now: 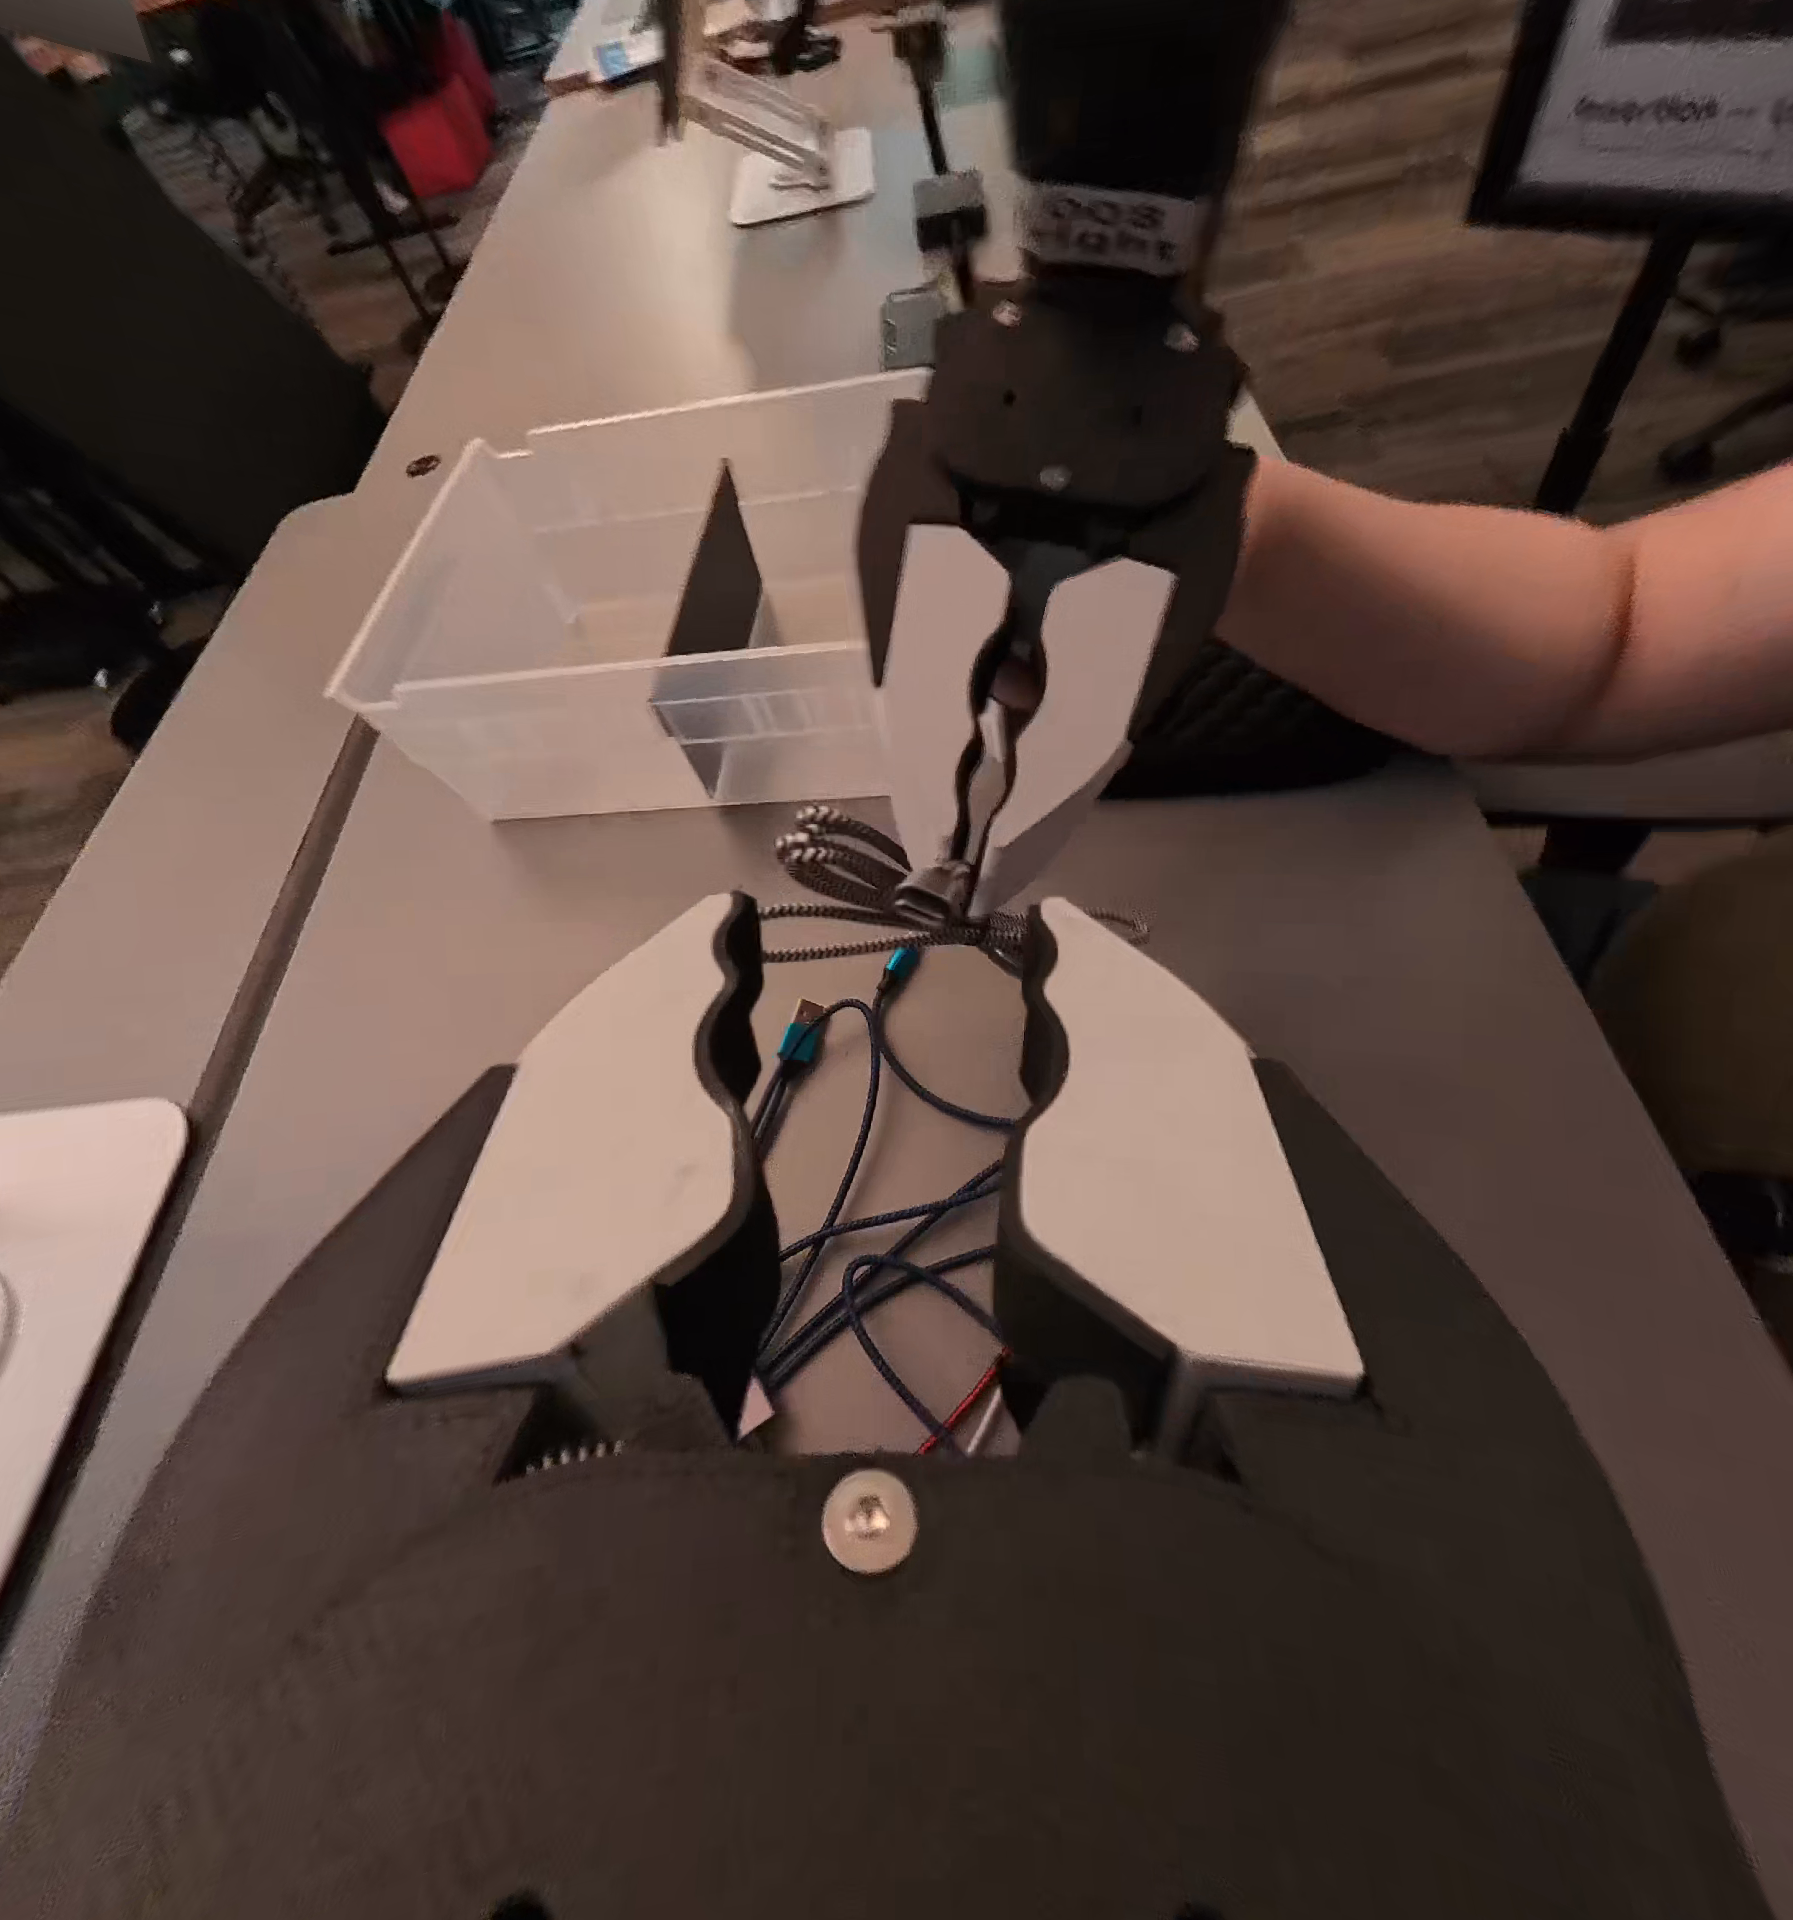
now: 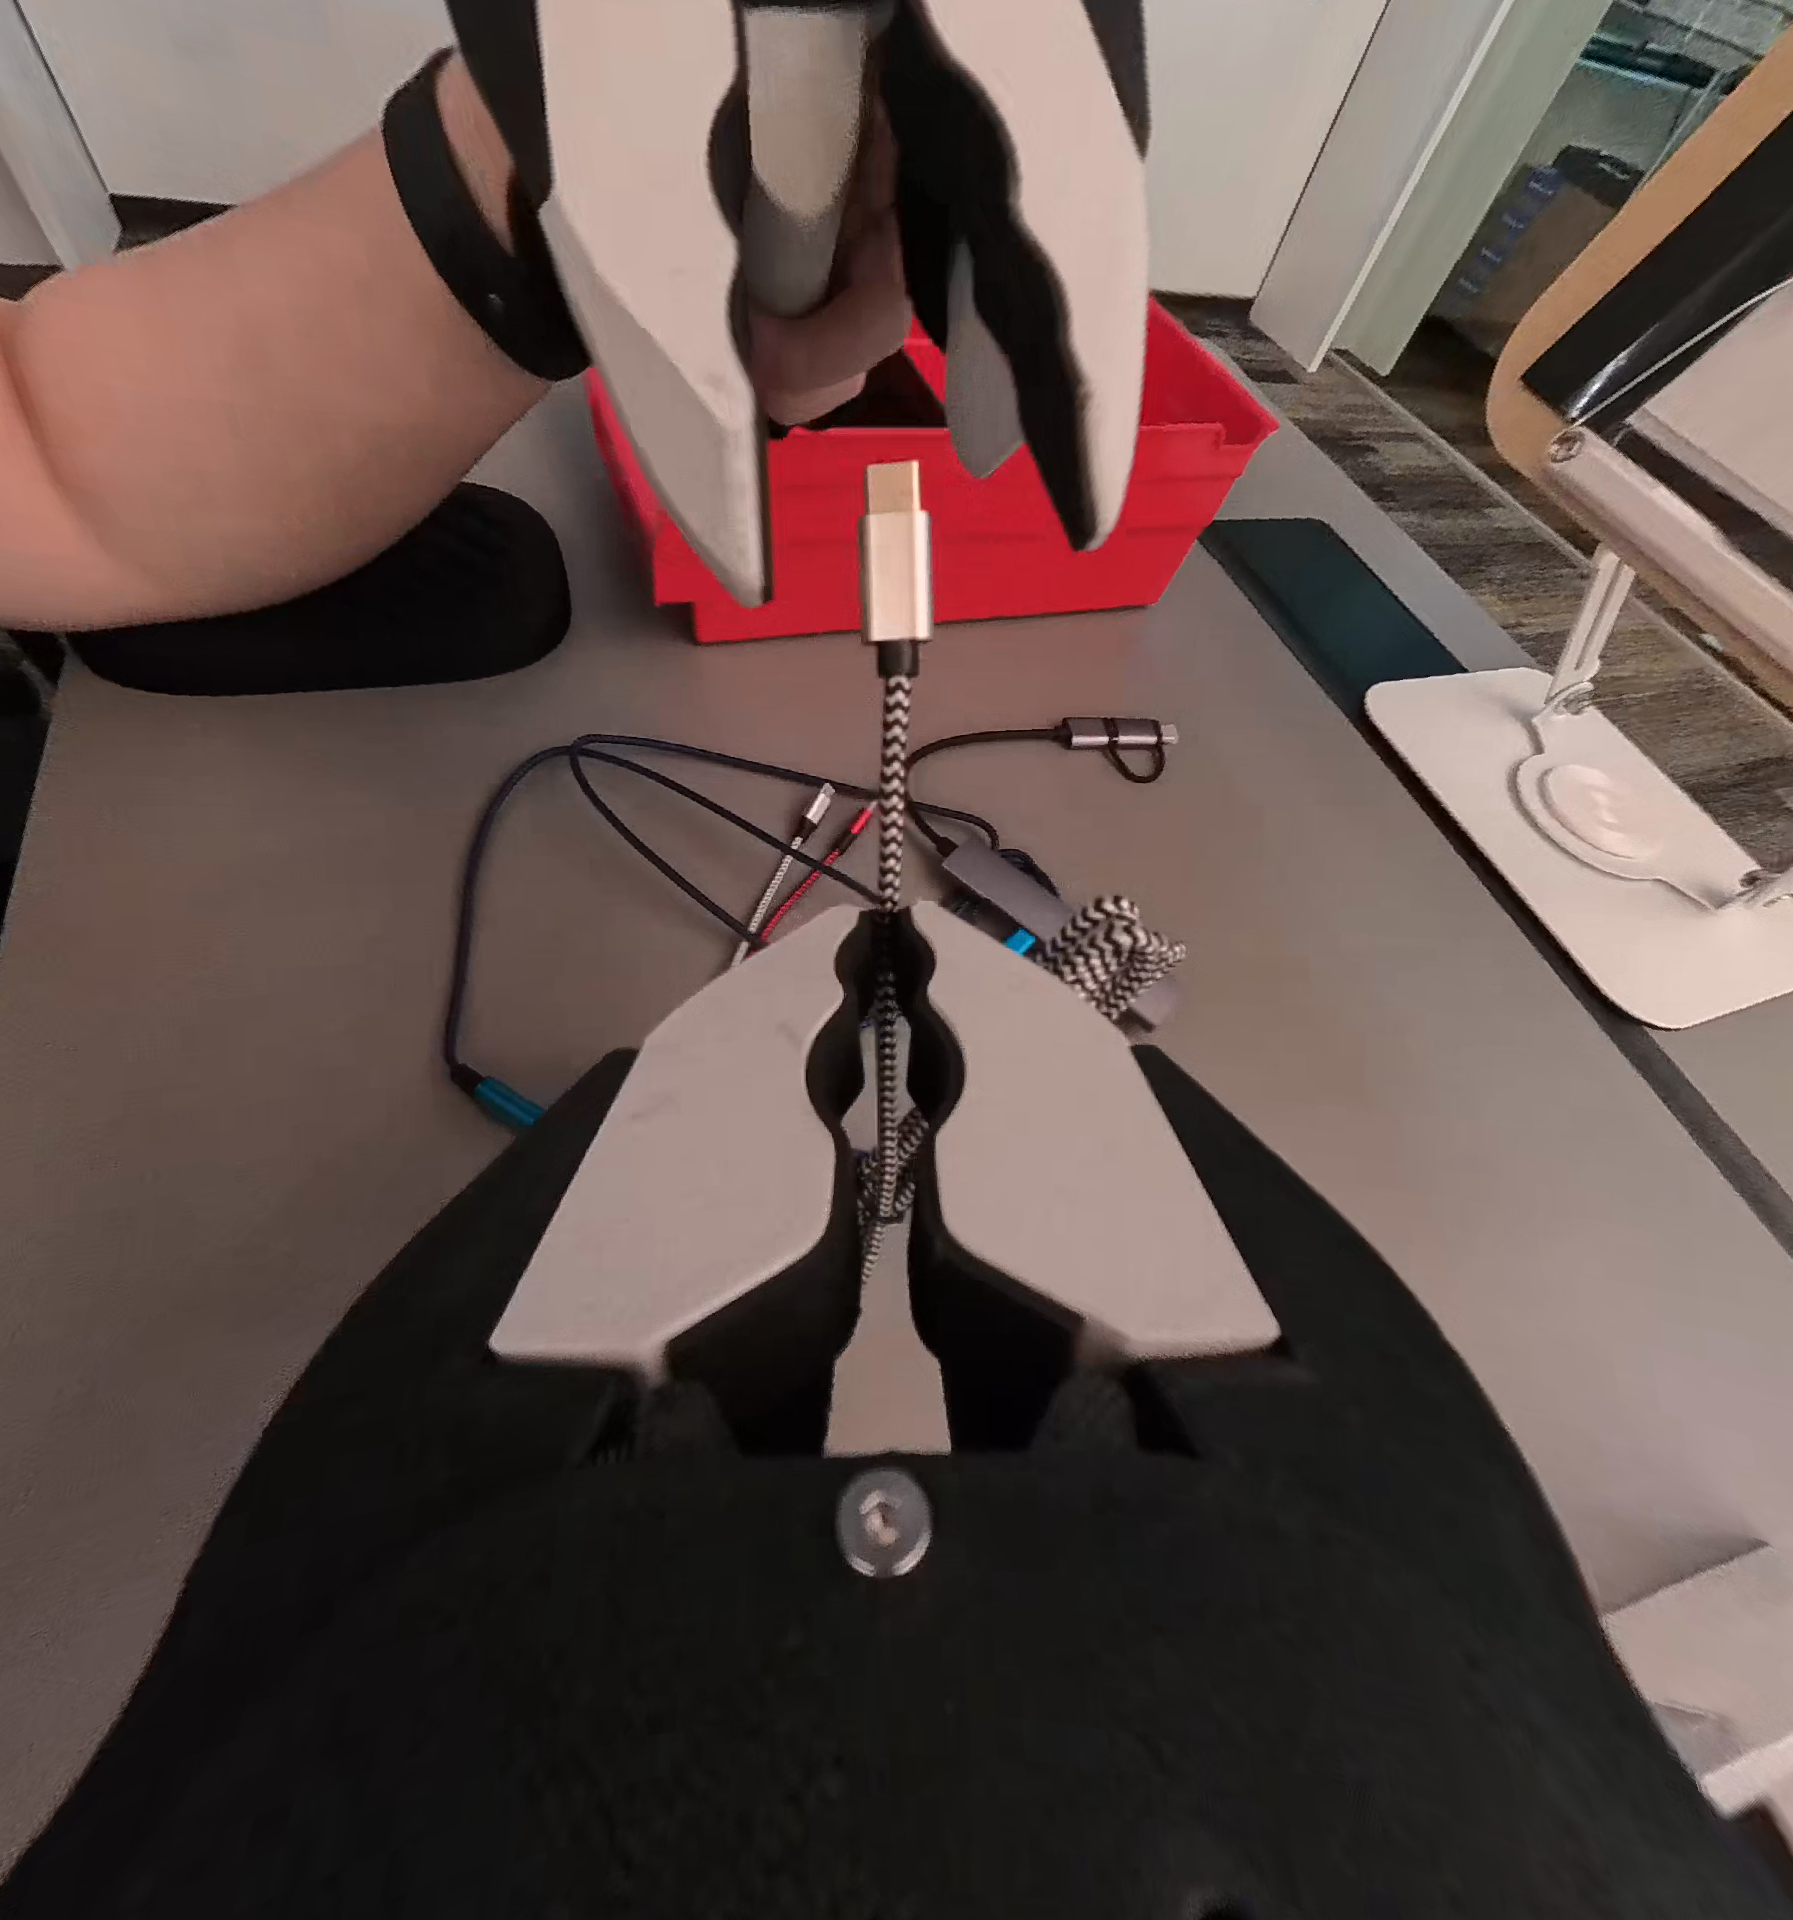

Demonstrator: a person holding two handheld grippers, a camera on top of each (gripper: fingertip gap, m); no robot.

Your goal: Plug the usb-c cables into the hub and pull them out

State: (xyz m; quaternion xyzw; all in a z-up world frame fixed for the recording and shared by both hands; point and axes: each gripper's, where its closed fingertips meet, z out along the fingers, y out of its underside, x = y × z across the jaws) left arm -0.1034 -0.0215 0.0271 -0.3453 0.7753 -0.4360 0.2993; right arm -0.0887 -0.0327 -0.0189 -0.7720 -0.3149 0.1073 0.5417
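The right claw (image 2: 887, 914) is clamped on the black-and-white braided cable (image 2: 892, 800), which runs up out of its closed fingertips toward twelve o'clock and ends in a silver usb-c plug (image 2: 896, 566) held upright in the air. The left claw (image 2: 918, 520) hangs open at twelve o'clock in the right wrist view, one finger on each side of the plug and apart from it. Below, on the grey worktop (image 2: 248, 883), the dark grey hub (image 2: 1006, 888) lies at about one o'clock from the right claw's tips, with the coiled rest of the braided cable (image 2: 1115, 951) just beside it. Dark blue cables (image 2: 601, 800) with bright blue plugs sprawl at ten o'clock. A red bin (image 2: 975, 540) stands behind the plug. In the left wrist view a clear plastic bin (image 1: 601, 665) stands at eleven o'clock.
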